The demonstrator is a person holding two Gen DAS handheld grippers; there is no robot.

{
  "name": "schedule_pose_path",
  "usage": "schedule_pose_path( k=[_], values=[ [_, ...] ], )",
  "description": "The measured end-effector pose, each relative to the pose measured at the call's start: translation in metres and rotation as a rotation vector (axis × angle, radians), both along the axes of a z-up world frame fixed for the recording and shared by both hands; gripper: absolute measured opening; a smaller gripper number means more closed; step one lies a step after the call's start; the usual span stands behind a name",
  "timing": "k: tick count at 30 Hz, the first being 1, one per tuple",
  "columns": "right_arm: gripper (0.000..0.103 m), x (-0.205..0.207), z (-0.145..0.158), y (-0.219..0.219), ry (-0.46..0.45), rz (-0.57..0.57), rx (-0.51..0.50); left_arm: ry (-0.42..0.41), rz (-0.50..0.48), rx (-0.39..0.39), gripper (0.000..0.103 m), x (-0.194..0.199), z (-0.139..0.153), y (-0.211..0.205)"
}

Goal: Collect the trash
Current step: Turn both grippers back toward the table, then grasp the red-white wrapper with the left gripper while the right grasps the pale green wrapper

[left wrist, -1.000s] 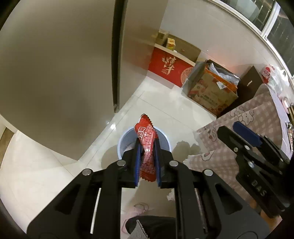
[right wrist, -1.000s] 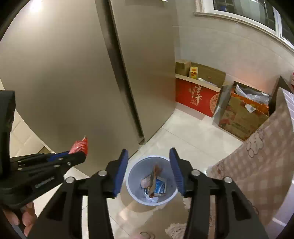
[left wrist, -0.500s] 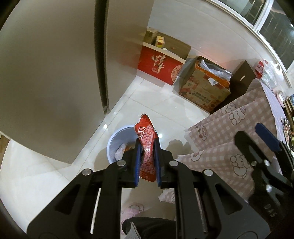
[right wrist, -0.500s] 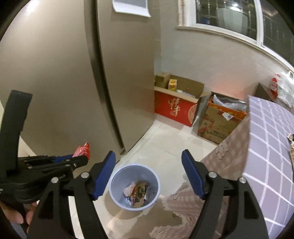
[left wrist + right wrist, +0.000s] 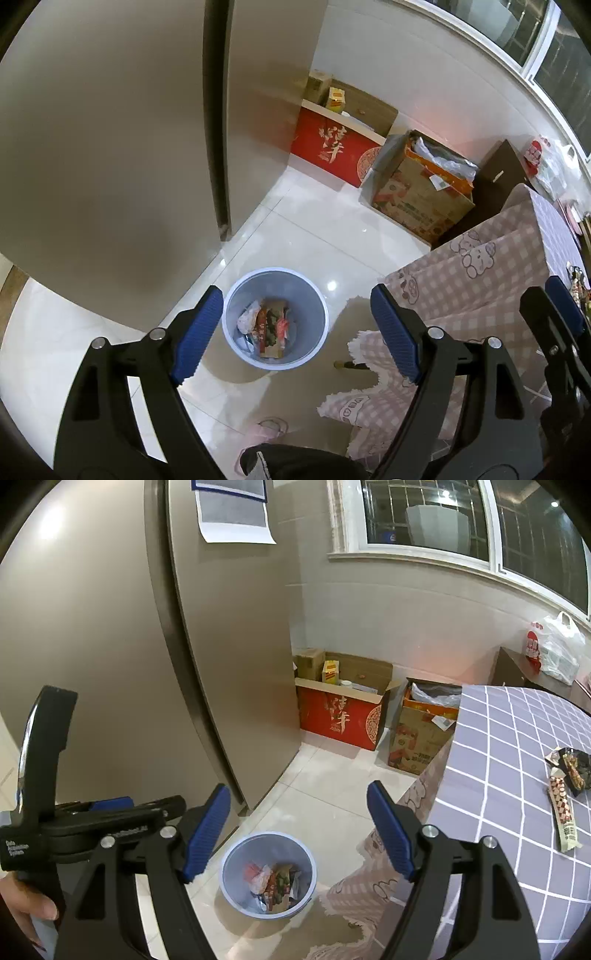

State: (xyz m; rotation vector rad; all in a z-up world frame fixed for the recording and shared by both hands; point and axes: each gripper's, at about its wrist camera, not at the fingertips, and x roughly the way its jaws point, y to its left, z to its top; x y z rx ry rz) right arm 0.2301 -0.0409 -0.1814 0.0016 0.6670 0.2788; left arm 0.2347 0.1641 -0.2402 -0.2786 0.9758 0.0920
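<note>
Opening wide with nothing between its jaws, the left hand-held gripper (image 5: 297, 332) hangs over the bin (image 5: 275, 318), where wrappers already lie. The right hand-held gripper (image 5: 297, 830) is released and empty too. Two wrappers (image 5: 565, 786) remain on the desk (image 5: 517, 775), so collecting seems unfinished.

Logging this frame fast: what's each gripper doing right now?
Left gripper: jaws opening, nothing between them.
Right gripper: open, empty.
</note>
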Motion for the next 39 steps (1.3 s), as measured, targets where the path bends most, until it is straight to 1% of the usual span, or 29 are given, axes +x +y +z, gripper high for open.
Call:
schedule_pose_path(
  k=[6, 10, 13, 16, 19, 23, 28, 32, 33, 36, 39],
  values=[
    [0.075, -0.008, 0.007, -0.005, -0.005, -0.003, 0.007, -0.032, -0.001, 0.007, 0.081, -0.015, 0.017, -0.004],
    [0.075, -0.018, 0.017, -0.013, -0.015, -0.014, 0.011, -0.049, -0.018, 0.009, 0.081, -0.025, 0.03, -0.014],
    [0.075, -0.028, 0.025, -0.024, -0.022, -0.031, 0.019, -0.071, -0.04, 0.011, 0.081, -0.033, 0.041, -0.029],
    [0.076, -0.041, 0.033, -0.04, -0.036, -0.056, 0.023, -0.099, -0.079, 0.019, 0.081, -0.041, 0.054, -0.049],
    [0.076, -0.054, 0.041, -0.065, -0.043, -0.092, 0.028, -0.124, -0.134, 0.029, 0.081, -0.047, 0.068, -0.08],
    [0.076, -0.067, 0.049, -0.106, -0.032, -0.154, 0.03, -0.138, -0.207, 0.034, 0.081, -0.052, 0.077, -0.12],
    [0.076, -0.083, 0.051, -0.178, 0.015, -0.284, 0.004, -0.136, -0.316, 0.037, 0.081, -0.054, 0.081, -0.177],
    [0.076, -0.092, 0.041, -0.225, 0.059, -0.375, -0.003, -0.123, -0.397, 0.053, 0.081, -0.051, 0.08, -0.225],
    [0.076, -0.091, 0.036, -0.238, 0.084, -0.388, 0.002, -0.12, -0.414, 0.055, 0.081, -0.05, 0.079, -0.236],
    [0.076, -0.083, 0.02, -0.263, 0.158, -0.382, 0.017, -0.103, -0.46, 0.069, 0.081, -0.046, 0.075, -0.265],
    [0.075, -0.074, 0.01, -0.271, 0.207, -0.336, 0.019, -0.093, -0.486, 0.084, 0.081, -0.041, 0.072, -0.287]
  ],
)
